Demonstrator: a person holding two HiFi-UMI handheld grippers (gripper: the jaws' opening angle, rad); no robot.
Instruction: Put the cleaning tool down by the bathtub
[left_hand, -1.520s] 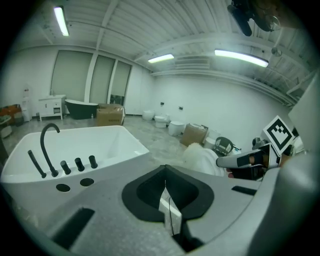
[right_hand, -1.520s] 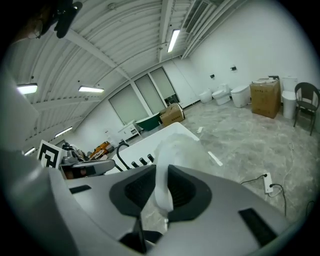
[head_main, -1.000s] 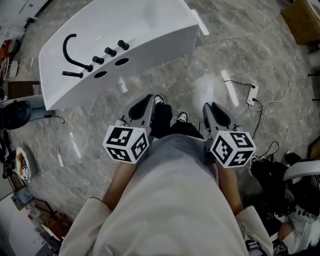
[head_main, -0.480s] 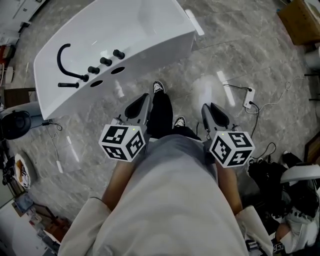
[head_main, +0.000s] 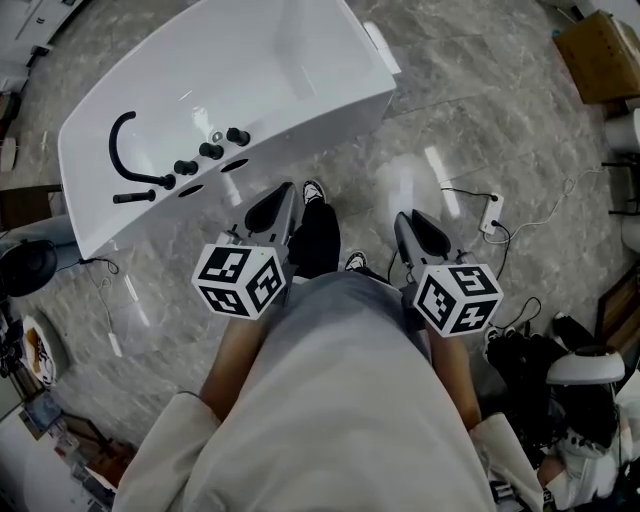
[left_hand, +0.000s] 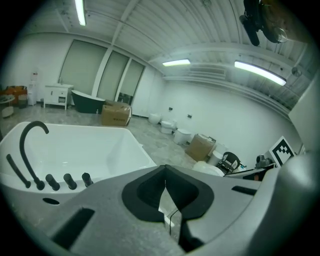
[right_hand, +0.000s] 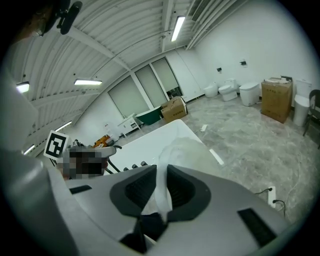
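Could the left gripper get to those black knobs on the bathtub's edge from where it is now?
Probably yes. The left gripper, jaws shut and empty, is close to the bathtub's near side, and the black knobs sit slightly to its left with nothing between them.

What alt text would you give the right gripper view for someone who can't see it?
The right gripper pinches a thin white cloth between its grey jaws. Beyond it lie a white bathtub and a grey marbled floor.
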